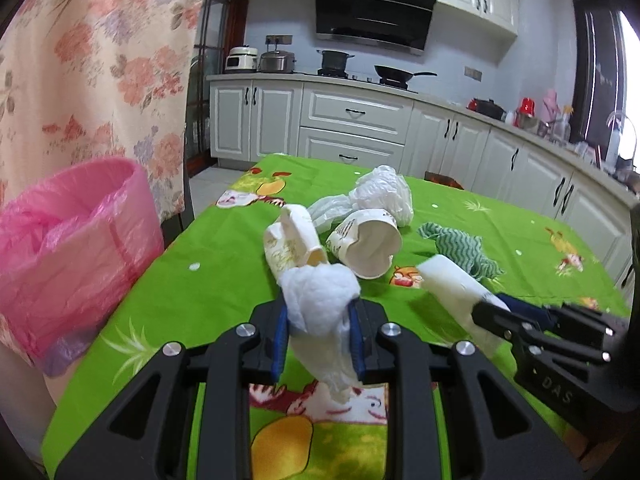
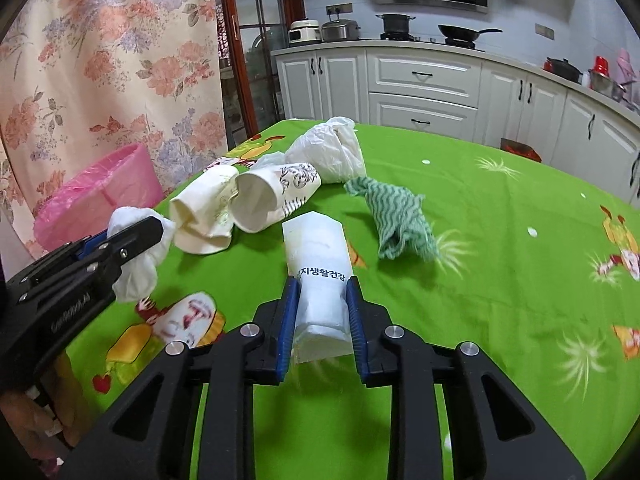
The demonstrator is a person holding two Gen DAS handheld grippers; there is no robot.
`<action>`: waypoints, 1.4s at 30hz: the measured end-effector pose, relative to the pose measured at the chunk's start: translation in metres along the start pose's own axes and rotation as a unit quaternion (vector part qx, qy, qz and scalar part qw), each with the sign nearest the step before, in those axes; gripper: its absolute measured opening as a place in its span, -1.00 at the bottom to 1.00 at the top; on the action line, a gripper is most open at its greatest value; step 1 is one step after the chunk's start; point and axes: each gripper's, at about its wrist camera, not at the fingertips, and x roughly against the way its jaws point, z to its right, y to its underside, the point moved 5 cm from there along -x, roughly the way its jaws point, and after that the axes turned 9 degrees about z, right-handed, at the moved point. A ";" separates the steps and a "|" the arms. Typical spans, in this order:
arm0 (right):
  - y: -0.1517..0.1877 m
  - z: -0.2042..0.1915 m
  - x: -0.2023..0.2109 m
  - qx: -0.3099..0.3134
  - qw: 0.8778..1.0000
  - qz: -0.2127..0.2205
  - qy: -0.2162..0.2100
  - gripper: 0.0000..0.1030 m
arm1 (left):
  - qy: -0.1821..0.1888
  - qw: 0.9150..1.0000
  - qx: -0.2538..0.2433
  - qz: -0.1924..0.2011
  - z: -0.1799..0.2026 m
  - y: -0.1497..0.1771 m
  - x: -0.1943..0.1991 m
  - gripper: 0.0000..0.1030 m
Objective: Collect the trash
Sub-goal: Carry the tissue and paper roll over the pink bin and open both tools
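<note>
One tabletop (image 2: pixel 500 240) under a bright green cartoon-print cloth carries the trash, and one pink round bin lined with a pink plastic bag (image 1: pixel 68 248) stands just off its left edge, in front of a floral curtain (image 1: pixel 92 60). Toward the far left corner lies one crumpled white plastic bag (image 2: pixel 332 152). Just in front of it lie two crushed white paper cups on their sides, side by side and touching: one with a dark scroll print (image 2: pixel 276 196), its mouth facing the cameras, and one with a pale print (image 2: pixel 204 216) nearer the left edge. To the right of the cups lies one rumpled green wavy-striped cloth (image 2: pixel 396 220), apart from them. The right hand-held gripper (image 2: pixel 322 312) is clamped on one white plastic packet with black Korean lettering (image 2: pixel 318 264), held near the middle of the tabletop. The left hand-held gripper (image 1: pixel 320 336) is clamped on one crumpled white tissue wad (image 1: pixel 320 300), which hangs between the blue pads (image 1: pixel 281 336) above the near left part of the tabletop, short of the bin.
</note>
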 end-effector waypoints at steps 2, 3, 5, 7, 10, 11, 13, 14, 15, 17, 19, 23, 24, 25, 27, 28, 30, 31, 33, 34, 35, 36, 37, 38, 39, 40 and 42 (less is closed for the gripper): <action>0.004 -0.003 0.007 -0.003 1.000 0.000 -0.003 -0.53 | 0.003 1.000 0.003 0.002 -0.003 0.003 0.007 -0.53; 0.006 -0.005 0.011 -0.002 1.000 0.000 -0.005 -0.53 | 0.005 1.000 0.002 0.003 -0.004 0.004 0.011 -0.53; 0.008 -0.012 0.019 0.000 1.000 0.004 -0.007 -0.53 | 0.010 1.000 -0.003 0.004 -0.005 0.006 0.019 -0.53; 0.008 -0.020 0.026 0.004 1.000 0.008 -0.012 -0.53 | 0.016 1.000 -0.009 0.005 -0.006 0.008 0.028 -0.53; 0.007 -0.034 0.034 0.012 1.000 0.014 -0.019 -0.53 | 0.023 0.999 -0.019 0.010 -0.009 0.010 0.043 -0.53; 0.006 -0.038 0.035 0.014 1.000 0.015 -0.020 -0.53 | 0.023 0.999 -0.023 0.013 -0.010 0.010 0.048 -0.53; 0.005 -0.047 0.038 0.019 0.999 0.018 -0.025 -0.53 | 0.023 0.999 -0.029 0.020 -0.014 0.011 0.059 -0.53; 0.005 -0.054 0.039 0.024 0.999 0.020 -0.027 -0.53 | 0.023 0.999 -0.032 0.022 -0.017 0.011 0.064 -0.53; 0.004 -0.060 0.041 0.029 0.999 0.021 -0.030 -0.53 | 0.023 0.999 -0.033 0.022 -0.019 0.011 0.069 -0.53; 0.002 -0.071 0.042 0.038 0.998 0.023 -0.036 -0.53 | 0.020 0.999 -0.036 0.025 -0.027 0.010 0.078 -0.53; -0.002 -0.084 0.045 0.043 0.998 0.026 -0.048 -0.53 | 0.013 0.999 -0.039 0.033 -0.037 0.008 0.087 -0.53; -0.010 -0.109 0.047 0.057 0.995 0.031 -0.069 -0.53 | 0.000 0.999 -0.031 0.044 -0.063 -0.001 0.103 -0.53; -0.013 -0.116 0.047 0.064 0.995 0.032 -0.074 -0.53 | -0.004 0.998 -0.030 0.048 -0.069 -0.004 0.106 -0.53; -0.015 -0.125 0.047 0.070 0.994 0.033 -0.080 -0.53 | -0.009 0.998 -0.029 0.053 -0.077 -0.009 0.109 -0.53; -0.021 -0.139 0.045 0.078 0.992 0.034 -0.093 -0.53 | -0.017 0.998 -0.026 0.060 -0.089 -0.017 0.115 -0.53; -0.025 -0.147 0.044 0.081 0.991 0.037 -0.101 -0.53 | -0.023 0.997 -0.024 0.065 -0.098 -0.022 0.119 -0.53; -0.032 -0.161 0.042 0.085 0.989 0.040 -0.116 -0.53 | -0.035 0.997 -0.023 0.070 -0.111 -0.030 0.124 -0.53; -0.037 -0.168 0.039 0.087 0.988 0.041 -0.124 -0.53 | -0.044 0.996 -0.022 0.075 -0.120 -0.035 0.126 -0.53; -0.044 -0.179 0.034 0.091 0.986 0.043 -0.136 -0.53 | -0.057 0.995 -0.018 0.080 -0.136 -0.044 0.128 -0.53; -0.047 -0.185 0.031 0.094 0.984 0.044 -0.142 -0.53 | -0.062 0.995 -0.016 0.081 -0.143 -0.047 0.127 -0.53; -0.051 -0.192 0.028 0.098 0.983 0.044 -0.148 -0.53 | -0.070 0.994 -0.011 0.083 -0.153 -0.050 0.127 -0.53; -0.055 -0.197 0.024 0.100 0.982 0.046 -0.154 -0.52 | -0.076 0.994 -0.007 0.083 -0.162 -0.053 0.127 -0.53; -0.059 -0.202 0.020 0.101 0.981 0.046 -0.159 -0.52 | -0.080 0.993 -0.005 0.083 -0.167 -0.055 0.125 -0.53; -0.063 -0.206 0.016 0.100 0.980 0.046 -0.164 -0.52 | -0.087 0.993 -0.003 0.082 -0.177 -0.058 0.124 -0.53; -0.066 -0.209 0.012 0.099 0.980 0.045 -0.169 -0.53 | -0.092 0.992 -0.002 0.081 -0.182 -0.060 0.122 -0.53; -0.069 -0.213 0.008 0.096 0.979 0.045 -0.175 -0.52 | -0.098 0.992 -0.003 0.081 -0.190 -0.062 0.120 -0.53; -0.074 -0.218 -0.001 0.090 0.977 0.043 -0.187 -0.52 | -0.105 0.991 0.000 0.078 -0.201 -0.064 0.114 -0.53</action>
